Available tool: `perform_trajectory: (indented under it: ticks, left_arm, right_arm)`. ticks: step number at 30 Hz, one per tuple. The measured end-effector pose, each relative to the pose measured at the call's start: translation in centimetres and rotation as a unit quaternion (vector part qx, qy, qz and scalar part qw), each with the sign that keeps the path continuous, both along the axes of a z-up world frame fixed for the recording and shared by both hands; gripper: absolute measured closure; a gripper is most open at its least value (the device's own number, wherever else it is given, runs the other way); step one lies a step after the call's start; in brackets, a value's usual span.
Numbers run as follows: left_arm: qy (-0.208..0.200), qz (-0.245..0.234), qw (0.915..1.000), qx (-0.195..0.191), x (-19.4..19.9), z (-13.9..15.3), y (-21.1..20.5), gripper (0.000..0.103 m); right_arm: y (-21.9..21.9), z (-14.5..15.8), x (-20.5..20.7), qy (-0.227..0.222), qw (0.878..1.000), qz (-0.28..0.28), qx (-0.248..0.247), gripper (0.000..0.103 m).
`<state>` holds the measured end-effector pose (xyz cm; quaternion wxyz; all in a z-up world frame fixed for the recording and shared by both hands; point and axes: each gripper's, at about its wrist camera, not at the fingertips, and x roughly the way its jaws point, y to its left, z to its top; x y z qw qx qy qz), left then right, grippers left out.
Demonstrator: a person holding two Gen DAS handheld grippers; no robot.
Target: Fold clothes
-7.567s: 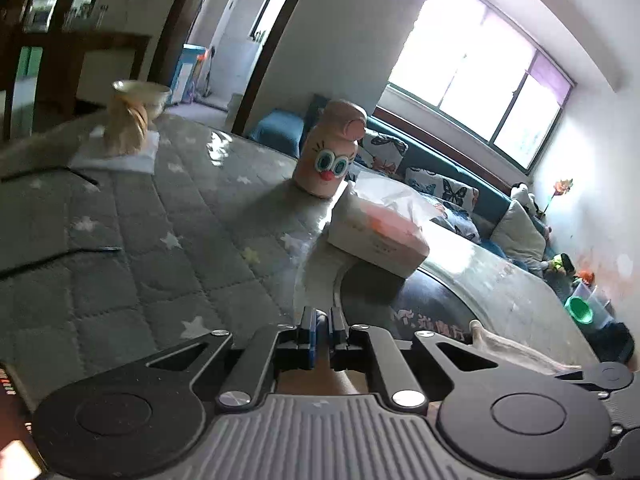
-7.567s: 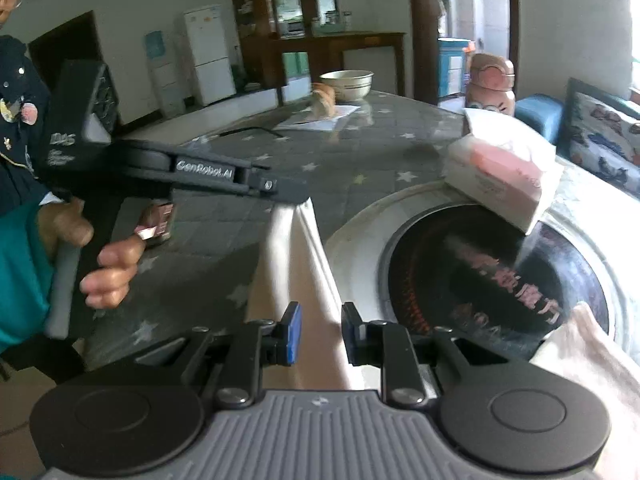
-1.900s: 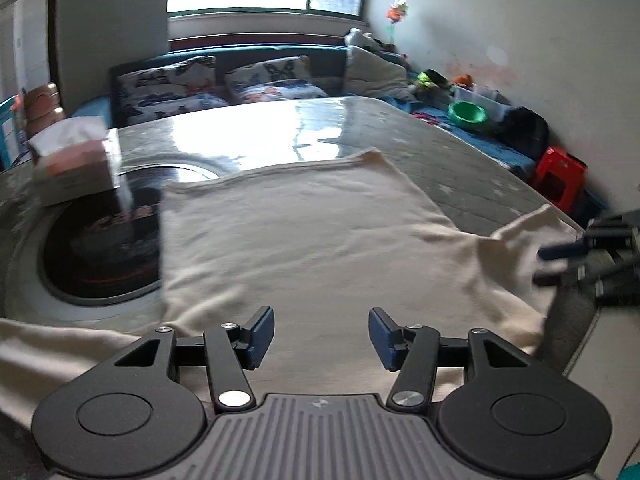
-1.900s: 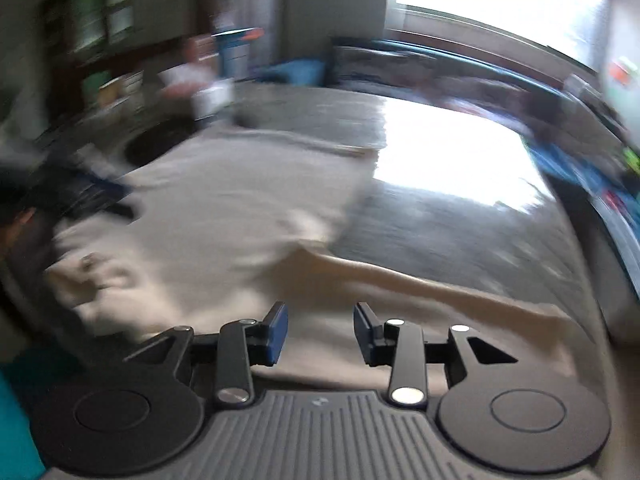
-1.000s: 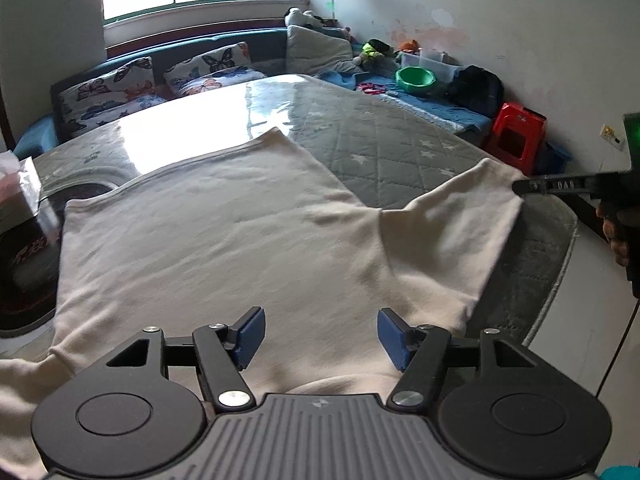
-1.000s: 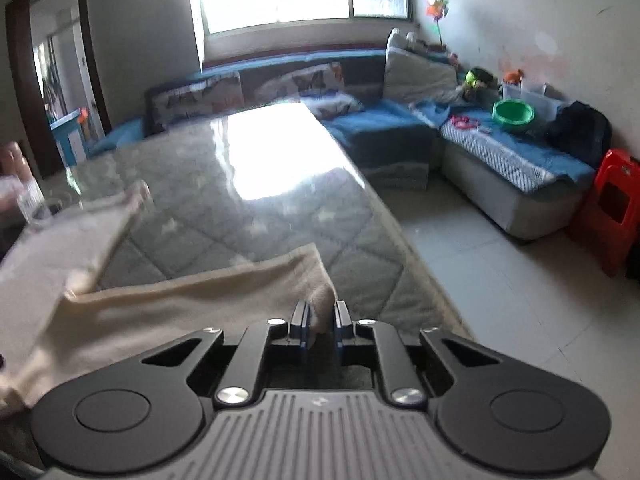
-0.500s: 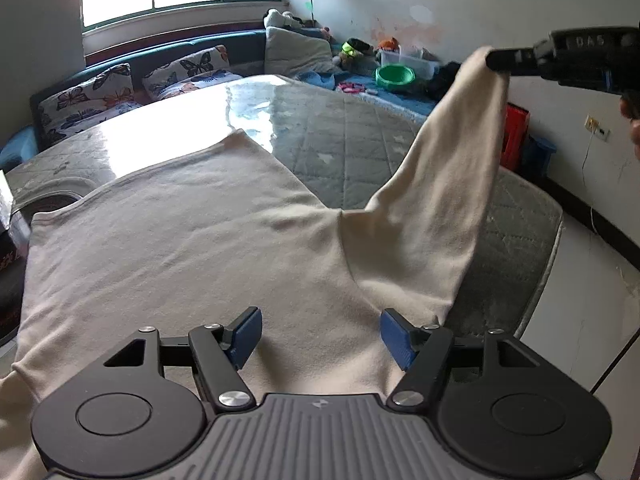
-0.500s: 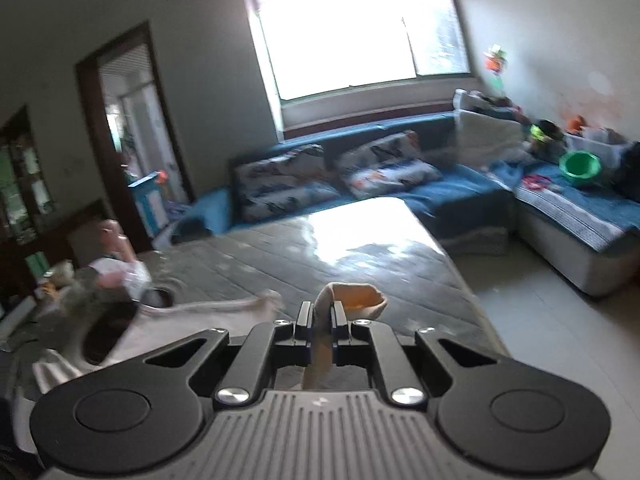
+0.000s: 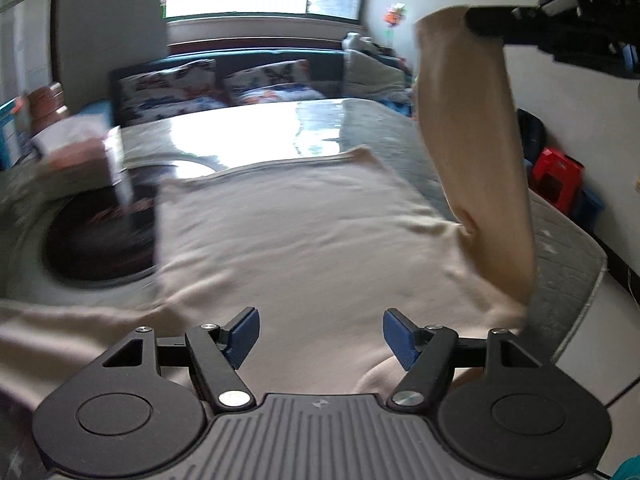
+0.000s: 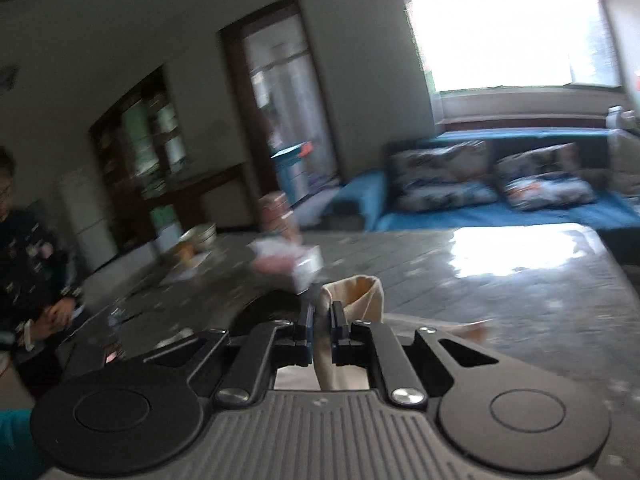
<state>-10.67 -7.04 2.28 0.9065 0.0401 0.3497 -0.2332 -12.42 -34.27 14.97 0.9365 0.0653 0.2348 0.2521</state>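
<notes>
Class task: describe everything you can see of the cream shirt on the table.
The cream shirt is a soft, plain knit top lying mostly flat on the quilted grey table, slightly wrinkled. Its right sleeve is lifted high, its cuff pinched in the right gripper. The open left gripper hovers over its near edge.

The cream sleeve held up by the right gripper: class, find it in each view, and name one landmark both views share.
Left wrist view: the sleeve hangs at upper right from the right gripper.
Right wrist view: the sleeve cuff sits low centre, pinched between the shut fingers.
Shared landmark: the tissue box.
</notes>
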Motion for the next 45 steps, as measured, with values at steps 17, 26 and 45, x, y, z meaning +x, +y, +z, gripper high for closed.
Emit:
perform_trajectory:
  ticks: [17, 26, 45]
  left_arm:
    - [-0.003, 0.063, 0.9977, -0.024, 0.1, 0.9, 4.7, 0.031]
    - [-0.008, 0.009, 0.9994, -0.034, 0.7, 1.2, 2.2, 0.033]
    - [0.011, 0.040, 0.9980, -0.047, 1.1, 0.0, 4.4, 0.034]
  right_arm:
    - [3.5, -7.2, 1.5, 0.110, 0.986, 0.065, -0.107, 0.084]
    - [-0.1, -12.0, -1.9, 0.146, 0.973, 0.033, -0.175, 0.085]
    - [1.3, -10.8, 0.8, 0.098, 0.980, 0.033, -0.170, 0.070]
